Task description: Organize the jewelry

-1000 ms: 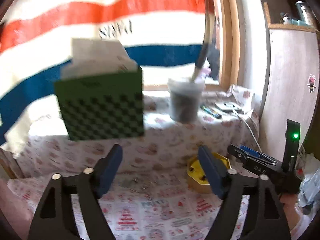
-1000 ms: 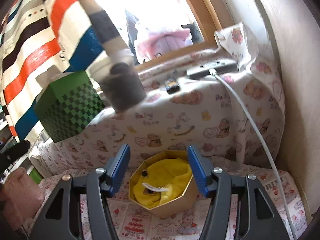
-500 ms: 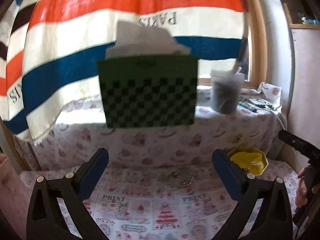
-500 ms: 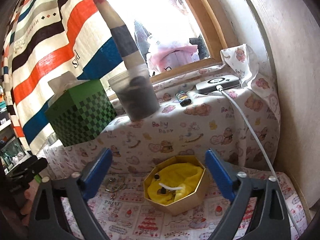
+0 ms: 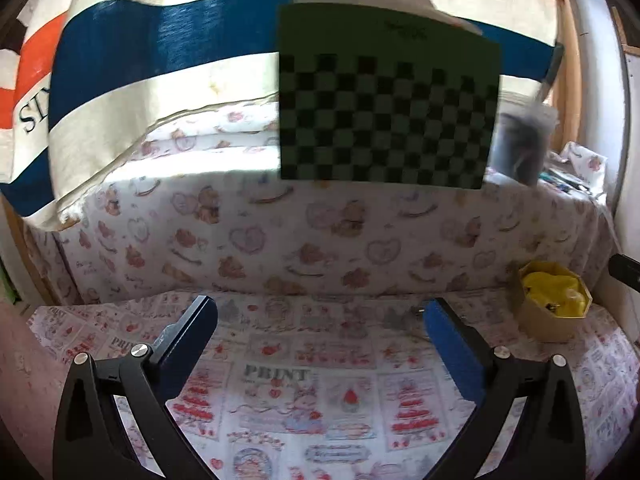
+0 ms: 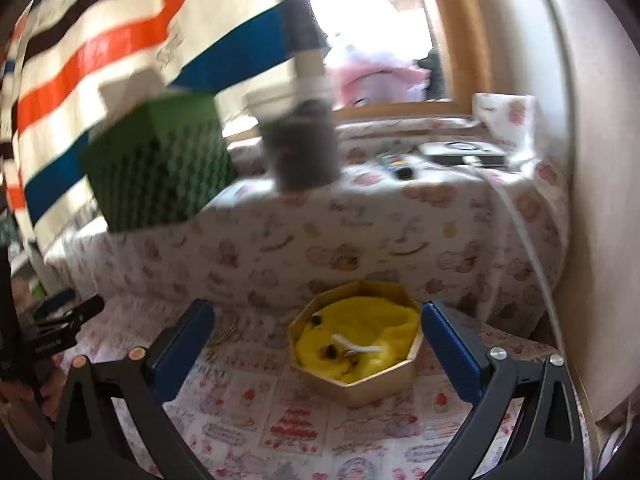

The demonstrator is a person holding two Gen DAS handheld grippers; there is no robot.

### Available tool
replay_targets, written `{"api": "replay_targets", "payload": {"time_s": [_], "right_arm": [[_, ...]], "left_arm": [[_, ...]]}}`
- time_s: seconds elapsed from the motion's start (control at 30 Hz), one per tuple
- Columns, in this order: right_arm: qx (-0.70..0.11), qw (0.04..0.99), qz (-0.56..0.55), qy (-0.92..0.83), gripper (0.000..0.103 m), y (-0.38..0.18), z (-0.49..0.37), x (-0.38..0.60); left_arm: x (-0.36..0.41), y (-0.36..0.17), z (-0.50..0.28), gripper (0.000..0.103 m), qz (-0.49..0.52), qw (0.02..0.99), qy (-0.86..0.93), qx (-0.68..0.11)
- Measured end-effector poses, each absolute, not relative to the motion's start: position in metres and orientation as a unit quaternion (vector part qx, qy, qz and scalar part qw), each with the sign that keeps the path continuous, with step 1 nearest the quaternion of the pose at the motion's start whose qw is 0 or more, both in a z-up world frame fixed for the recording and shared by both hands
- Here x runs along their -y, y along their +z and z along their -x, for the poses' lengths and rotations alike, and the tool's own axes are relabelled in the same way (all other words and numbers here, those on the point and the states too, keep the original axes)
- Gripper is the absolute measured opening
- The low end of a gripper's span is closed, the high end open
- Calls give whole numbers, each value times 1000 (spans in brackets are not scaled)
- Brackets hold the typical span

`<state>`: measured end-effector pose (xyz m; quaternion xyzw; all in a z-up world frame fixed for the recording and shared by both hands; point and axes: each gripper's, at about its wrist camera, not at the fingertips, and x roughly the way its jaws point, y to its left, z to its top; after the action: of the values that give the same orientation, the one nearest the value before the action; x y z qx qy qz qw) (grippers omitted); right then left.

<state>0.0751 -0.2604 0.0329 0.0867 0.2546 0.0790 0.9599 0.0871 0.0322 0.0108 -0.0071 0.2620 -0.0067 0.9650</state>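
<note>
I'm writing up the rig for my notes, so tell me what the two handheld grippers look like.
Both look alike. The left gripper and right gripper each have two black angular arms with triangular cut-outs, studded with round metal screw heads, some silver and some coppery. Flat blue pads line the inner faces of the jaws. From the right wrist view, the left gripper's black body carries small white lettering, too blurred to read. No cables or sleeves show.

I am counting one gold octagonal cardboard box with yellow cloth lining (image 6: 360, 376), one green checkered tissue box (image 5: 386, 96), one clear plastic cup of dark contents (image 6: 300, 148), one white cable (image 6: 528, 240), and one striped hanging cloth (image 5: 160, 52) showing across my two wrist views.
</note>
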Motion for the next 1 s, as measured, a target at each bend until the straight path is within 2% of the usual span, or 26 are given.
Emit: {"api": "replay_targets", "payload": {"time_s": [0.23,0.6,0.83,1.0], "right_arm": [[-329,926,-120,139,103,30,-113,209],[-428,895,-2,123,103,-5,-172,138],[-463,875,66,128,103,-32,-206,105],[-476,865,93,127,91,-46,-224,90]], "left_arm": [[-57,8,-89,102,45,962,17,-267],[-82,-18,-113,102,59,944,60,-318],[-93,-14,-110,102,78,945,54,-312],[-92,-11,-109,102,74,947,64,-307]]}}
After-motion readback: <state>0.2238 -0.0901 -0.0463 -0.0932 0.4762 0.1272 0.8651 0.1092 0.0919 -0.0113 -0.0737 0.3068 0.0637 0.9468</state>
